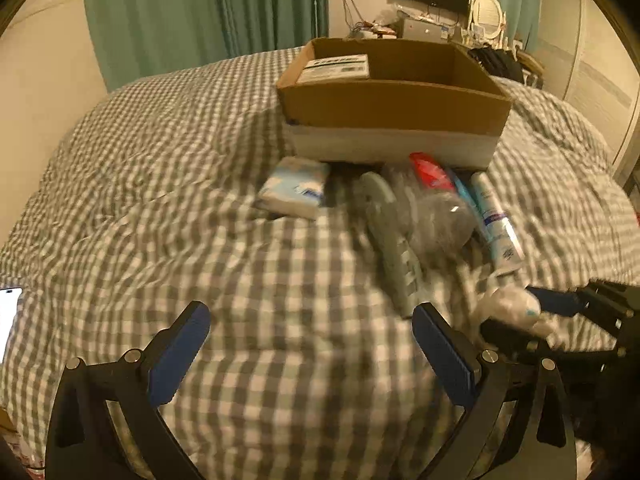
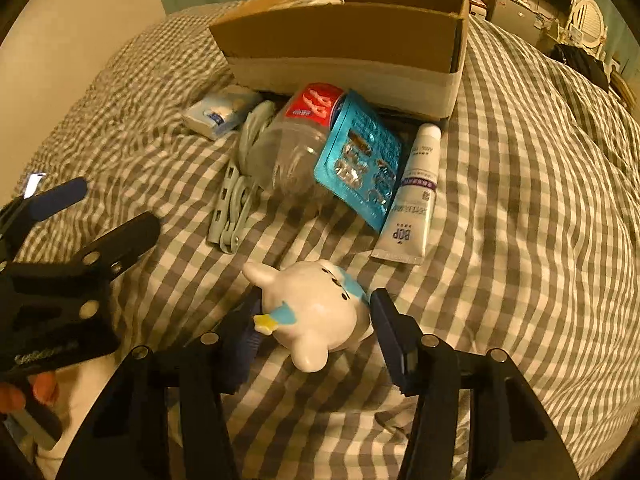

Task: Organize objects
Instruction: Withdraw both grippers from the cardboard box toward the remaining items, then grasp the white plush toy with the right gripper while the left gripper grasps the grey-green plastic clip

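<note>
The cardboard box (image 2: 340, 32) sits on the checked bedspread (image 2: 520, 208), and everything else lies in front of its near wall. Closest to that wall are a tissue pack (image 2: 218, 114), a clear plastic bottle (image 2: 296, 148) with a red label, a blue blister pack (image 2: 360, 160) leaning on the bottle, a white tube (image 2: 412, 196) and a pale green strap-like item (image 2: 236, 204) alongside the bottle. Further out from the box, nearest the camera, lies a white figurine (image 2: 316, 312) with blue patches and a yellow star.

The right gripper (image 2: 316, 332) brackets that figurine: its fingers stand on either side of the rounded body, and whether the pads already press on it I cannot tell; there seems to be a little slack on the right side. The left gripper (image 1: 308, 356) hangs above bare bedspread, further from the box than the bottle, spread wide and holding nothing.

The figurine looks glossy and hard, probably ceramic or vinyl, so likely stiff, slippery and breakable if dropped on something firm. Its ears and stubby limbs are poor places to pinch; the widest part of the belly, squeezed across the sides, seems the safest hold, with moderate force since the smooth curve could squirt out. The soft bed gives underneath, so the fingers can dip low around it.
</note>
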